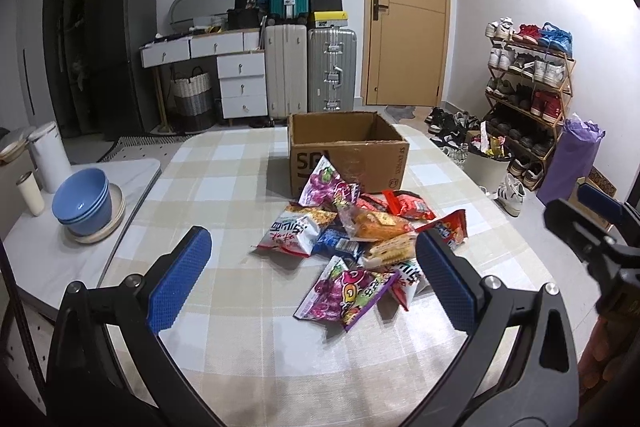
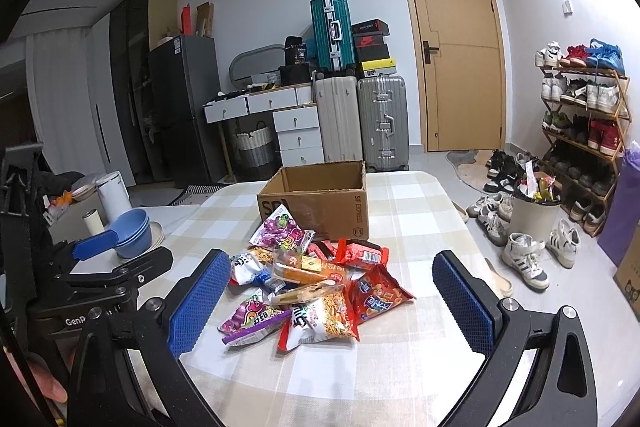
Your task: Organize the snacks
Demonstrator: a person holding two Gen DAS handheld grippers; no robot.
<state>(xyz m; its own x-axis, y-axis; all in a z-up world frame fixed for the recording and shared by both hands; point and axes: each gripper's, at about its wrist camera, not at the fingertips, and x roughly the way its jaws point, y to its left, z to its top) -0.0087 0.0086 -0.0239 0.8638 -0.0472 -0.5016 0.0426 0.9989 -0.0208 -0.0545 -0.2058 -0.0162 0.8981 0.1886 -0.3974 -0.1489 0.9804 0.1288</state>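
Left gripper [image 1: 312, 267]: spread wide, holding nothing, raised above the near part of the checked table [image 1: 224, 187]. Snack pile [image 1: 352, 239] ahead and slightly right of its centreline, with the purple gummy bag [image 1: 344, 297] as nearest item, long axis running near-left to far-right. Cardboard box [image 1: 348, 151]: open-topped, just beyond the pile; 1 purple bag [image 1: 324, 183] leaning against its front wall. Right gripper [image 2: 332, 295]: likewise spread wide and empty, pile dead ahead between its 2 fingers. Judged better aligned for the first pick: right gripper. Red chip bag [image 2: 376, 295] on the right edge of the pile.
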